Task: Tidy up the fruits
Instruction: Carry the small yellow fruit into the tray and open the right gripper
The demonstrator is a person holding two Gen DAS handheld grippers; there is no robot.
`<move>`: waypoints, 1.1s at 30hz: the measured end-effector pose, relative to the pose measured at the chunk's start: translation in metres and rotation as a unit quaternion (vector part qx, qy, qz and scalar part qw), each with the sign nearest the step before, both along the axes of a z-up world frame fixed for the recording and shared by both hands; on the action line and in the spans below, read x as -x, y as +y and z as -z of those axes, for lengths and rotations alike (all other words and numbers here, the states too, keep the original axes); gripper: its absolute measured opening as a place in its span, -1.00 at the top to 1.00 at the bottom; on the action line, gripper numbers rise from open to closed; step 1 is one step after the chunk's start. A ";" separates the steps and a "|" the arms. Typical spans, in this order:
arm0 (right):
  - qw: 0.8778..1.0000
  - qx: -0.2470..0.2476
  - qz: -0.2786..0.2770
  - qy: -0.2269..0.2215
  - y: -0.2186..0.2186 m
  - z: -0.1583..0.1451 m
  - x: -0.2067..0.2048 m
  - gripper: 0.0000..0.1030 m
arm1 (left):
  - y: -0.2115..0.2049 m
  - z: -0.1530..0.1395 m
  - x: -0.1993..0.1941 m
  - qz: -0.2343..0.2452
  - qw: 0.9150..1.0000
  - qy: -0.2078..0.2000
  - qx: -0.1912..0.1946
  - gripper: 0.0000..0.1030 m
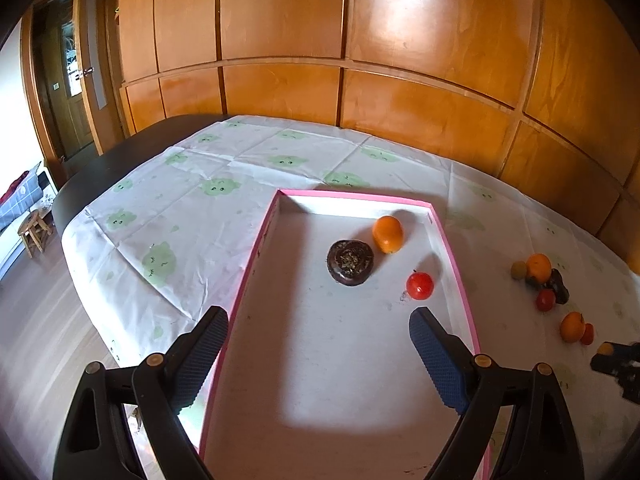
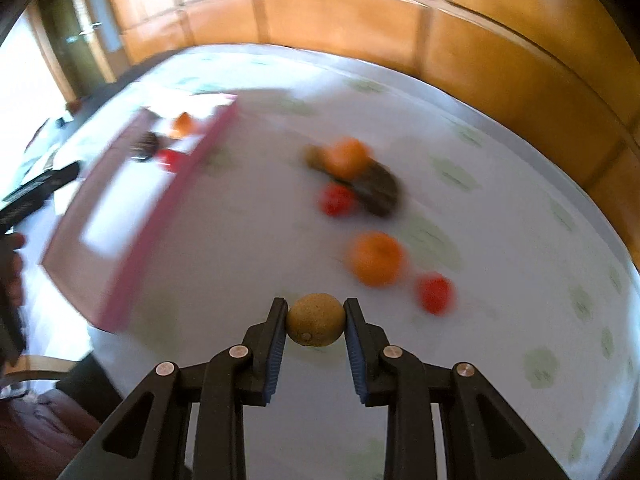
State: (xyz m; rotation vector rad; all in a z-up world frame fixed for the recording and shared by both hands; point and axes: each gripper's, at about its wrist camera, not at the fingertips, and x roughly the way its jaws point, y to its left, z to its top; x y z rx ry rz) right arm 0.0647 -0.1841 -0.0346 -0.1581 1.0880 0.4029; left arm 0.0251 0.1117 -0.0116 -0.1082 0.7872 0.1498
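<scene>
My left gripper (image 1: 319,322) hangs open and empty over the near end of a pink-rimmed white tray (image 1: 256,248). In the tray lie an orange (image 1: 387,234), a dark round fruit (image 1: 350,262) and a red tomato (image 1: 420,285). My right gripper (image 2: 316,314) is shut on a small brown-green round fruit (image 2: 316,320), held above the tablecloth to the right of the tray (image 2: 160,200). The right wrist view is blurred. The right gripper (image 1: 612,358) also shows at the right edge of the left wrist view.
Loose fruit lies on the cloth right of the tray: an orange (image 2: 346,156), a dark fruit (image 2: 378,190), a red one (image 2: 336,199), another orange (image 2: 376,258) and another red one (image 2: 434,292). Wooden wall panels (image 1: 280,20) stand behind the table.
</scene>
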 end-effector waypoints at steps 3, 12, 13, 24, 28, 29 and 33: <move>0.999 -0.034 -0.041 -0.011 0.037 -0.010 -0.003 0.45 | 0.002 -0.002 0.000 -0.002 1.000 -0.003 0.000 -0.79; 0.992 -0.078 -0.099 -0.028 0.108 -0.021 -0.021 0.45 | 0.013 -0.001 0.001 -0.014 1.000 -0.002 0.003 -0.79; 0.991 -0.078 -0.103 -0.029 0.112 -0.021 -0.021 0.45 | 0.016 -0.001 0.002 -0.017 1.000 -0.002 0.004 -0.79; 0.990 -0.050 -0.128 -0.017 0.159 0.002 -0.039 0.45 | 0.031 0.004 0.001 -0.030 0.999 0.002 0.015 -0.79; 0.991 -0.041 -0.128 -0.008 0.165 0.013 -0.047 0.44 | 0.032 0.006 0.001 -0.028 0.999 0.005 0.015 -0.79; 0.991 -0.037 -0.125 -0.008 0.166 0.016 -0.048 0.43 | 0.031 0.007 0.001 -0.027 0.999 0.006 0.015 -0.79; 0.993 -0.034 -0.116 -0.013 0.163 0.020 -0.047 0.41 | 0.029 0.009 0.001 -0.021 1.000 0.010 0.015 -0.79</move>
